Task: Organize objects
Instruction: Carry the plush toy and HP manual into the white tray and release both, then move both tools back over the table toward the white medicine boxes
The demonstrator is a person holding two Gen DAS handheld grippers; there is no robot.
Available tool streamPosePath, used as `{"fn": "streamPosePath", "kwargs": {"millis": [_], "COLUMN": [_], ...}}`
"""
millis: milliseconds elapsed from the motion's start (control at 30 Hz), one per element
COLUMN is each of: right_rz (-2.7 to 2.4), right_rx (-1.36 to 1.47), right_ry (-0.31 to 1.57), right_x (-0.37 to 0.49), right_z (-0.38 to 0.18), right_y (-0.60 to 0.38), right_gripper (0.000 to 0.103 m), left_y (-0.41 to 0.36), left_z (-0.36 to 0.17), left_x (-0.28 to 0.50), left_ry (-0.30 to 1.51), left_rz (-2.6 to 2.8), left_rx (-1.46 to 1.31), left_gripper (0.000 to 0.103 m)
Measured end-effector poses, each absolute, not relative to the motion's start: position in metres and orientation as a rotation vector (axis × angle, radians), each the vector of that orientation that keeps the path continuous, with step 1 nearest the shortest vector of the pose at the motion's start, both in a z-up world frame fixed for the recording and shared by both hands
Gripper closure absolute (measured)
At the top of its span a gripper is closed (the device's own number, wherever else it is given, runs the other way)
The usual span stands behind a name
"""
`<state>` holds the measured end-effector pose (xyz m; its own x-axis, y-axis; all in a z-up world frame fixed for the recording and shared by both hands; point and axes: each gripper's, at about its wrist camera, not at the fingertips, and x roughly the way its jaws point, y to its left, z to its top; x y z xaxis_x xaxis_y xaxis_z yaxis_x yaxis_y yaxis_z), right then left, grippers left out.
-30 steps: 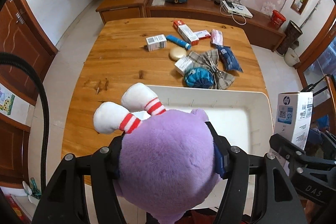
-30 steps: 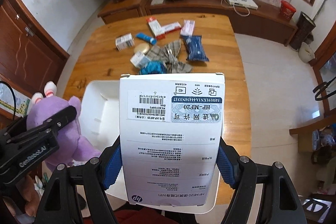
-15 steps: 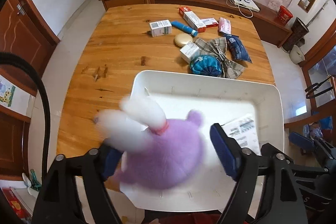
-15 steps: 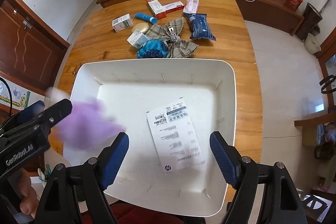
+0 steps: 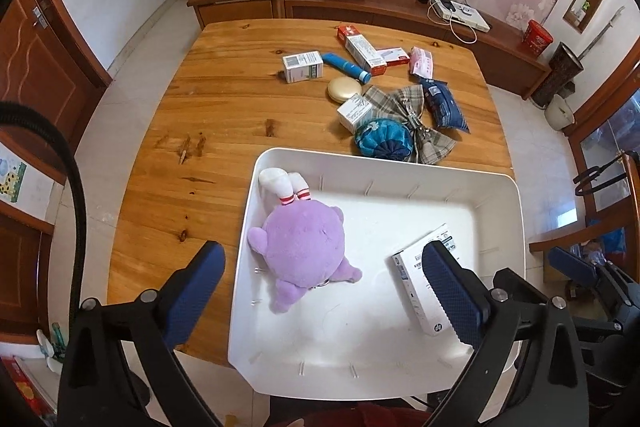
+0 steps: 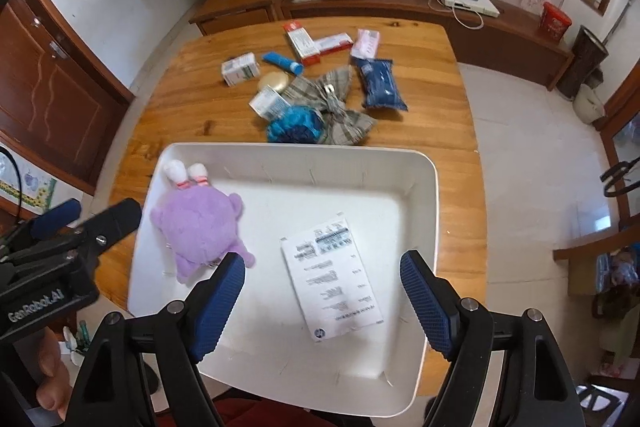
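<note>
A purple plush toy (image 5: 303,245) lies in the left side of the white tray (image 5: 514,227); it also shows in the right wrist view (image 6: 200,227). A white HP box (image 6: 330,269) lies flat in the tray's right half (image 5: 420,281). My left gripper (image 5: 324,291) is open and empty above the tray's near left part. My right gripper (image 6: 322,291) is open and empty above the tray (image 6: 430,207), over the box.
On the wooden table (image 5: 224,115) beyond the tray lie small boxes (image 5: 303,66), a blue tube (image 5: 346,67), a round tin (image 5: 344,90), a plaid bow (image 5: 404,107), a teal pouch (image 5: 383,143) and a blue packet (image 5: 445,105). A cabinet stands behind.
Both grippers opened and let go. The plush toy and the HP box dropped into the tray and now lie still. Both grippers have pulled back slightly.
</note>
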<state>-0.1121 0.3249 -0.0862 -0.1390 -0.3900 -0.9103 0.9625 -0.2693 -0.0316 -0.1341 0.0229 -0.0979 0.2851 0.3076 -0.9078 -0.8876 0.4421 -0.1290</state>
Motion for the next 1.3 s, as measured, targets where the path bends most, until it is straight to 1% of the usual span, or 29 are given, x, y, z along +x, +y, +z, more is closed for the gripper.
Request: {"fn": "streamPosePath", "kwargs": {"millis": [133, 433, 567, 700, 900, 1100, 1300], "right_rz": [-1.641, -1.653, -1.660, -1.712, -1.694, -1.683, -1.689], "right_rx": [0.998, 0.949, 0.925, 0.832, 0.834, 0.831, 0.788], "right_ry": [0.787, 0.631, 0.683, 0.746, 0.693, 0.708, 0.762], "right_x": [-0.110, -0.113, -0.109, -0.101, -0.102, -0.098, -0.088], "right_z": [-0.079, -0.058, -0.048, -0.034, -0.020, -0.012, -0.002], "right_y": [0.327, 0.334, 0.330, 0.325, 0.311, 0.286, 0.251], "right_gripper": [0.022, 0.022, 0.022, 0.022, 0.022, 0.023, 0.023], "left_y": [0.023, 0.020, 0.025, 0.035, 0.058, 0.082, 0.112], "left_z": [-0.093, -0.080, -0.067, -0.049, -0.029, -0.024, -0.015], "left_x": [-0.137, -0.140, -0.145, -0.154, -0.160, -0.160, -0.153], "left_ry": [0.949, 0.927, 0.904, 0.864, 0.833, 0.851, 0.865], "left_rz": [0.905, 0.898, 0.903, 0.925, 0.934, 0.905, 0.860], "left_rx": [-0.736, -0.712, -0.695, -0.676, -0.638, -0.597, -0.550], "left_gripper": [0.004, 0.004, 0.004, 0.004, 0.004, 0.004, 0.004]}}
